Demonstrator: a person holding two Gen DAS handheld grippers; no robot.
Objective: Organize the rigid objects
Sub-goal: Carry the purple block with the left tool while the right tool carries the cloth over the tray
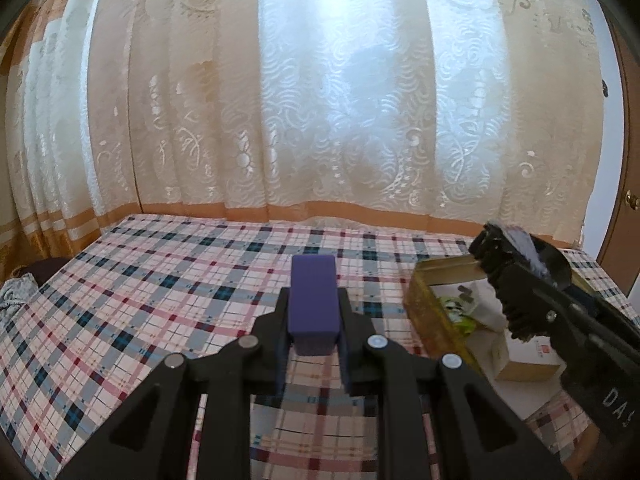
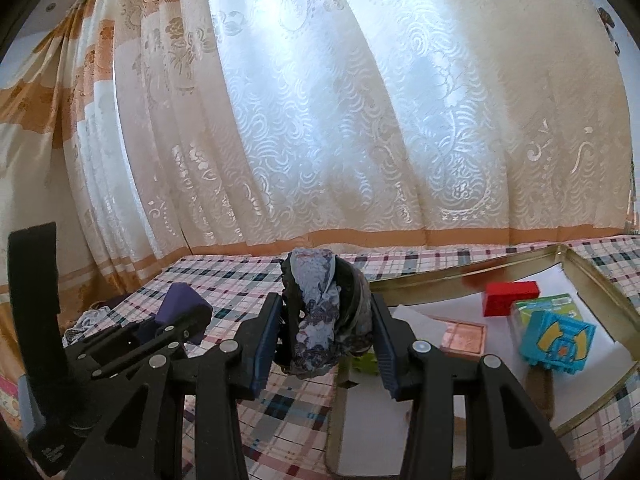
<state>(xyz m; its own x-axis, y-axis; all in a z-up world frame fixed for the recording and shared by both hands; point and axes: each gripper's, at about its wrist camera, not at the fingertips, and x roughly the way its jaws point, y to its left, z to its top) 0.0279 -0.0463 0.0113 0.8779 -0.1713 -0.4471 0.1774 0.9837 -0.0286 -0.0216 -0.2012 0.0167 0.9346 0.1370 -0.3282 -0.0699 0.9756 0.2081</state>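
Observation:
My left gripper (image 1: pixel 313 300) is shut on a purple rectangular block (image 1: pixel 313 292), held above the plaid bed cover (image 1: pixel 160 280). It also shows in the right wrist view (image 2: pixel 184 308), at the left. My right gripper (image 2: pixel 326 312) is shut on a dark bundle wrapped in grey-blue patterned fabric (image 2: pixel 320 312), held over the left edge of a shallow gold-rimmed tray (image 2: pixel 460 276). In the left wrist view the right gripper (image 1: pixel 504 256) hangs over that tray (image 1: pixel 424 304).
The tray holds a red block (image 2: pixel 510 296), a blue and yellow toy (image 2: pixel 556 340), a green box (image 2: pixel 544 304), a copper-coloured square (image 2: pixel 466 340) and a cardboard box (image 1: pixel 524 360). Lace curtains (image 1: pixel 320 100) hang behind the bed. Crumpled cloth (image 1: pixel 16 292) lies at the far left.

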